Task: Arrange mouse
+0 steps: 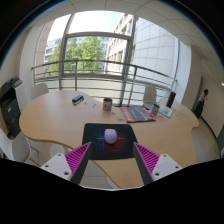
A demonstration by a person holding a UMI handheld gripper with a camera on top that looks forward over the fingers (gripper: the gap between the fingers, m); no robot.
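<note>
A small pale lilac mouse (110, 136) lies on a dark mouse mat (111, 140) near the front edge of a light wooden table (60, 120). My gripper (112, 160) hangs above and short of the mat, open, its two magenta pads (79, 158) spread wide with nothing between them. The mouse sits just ahead of the fingers, centred between their lines.
Farther back on the table are a dark cup (107, 104), a small dark object (78, 99) to its left, and a laptop with papers (140, 113) on the right. White chairs (150, 95) stand beyond it. A railing and large windows fill the background.
</note>
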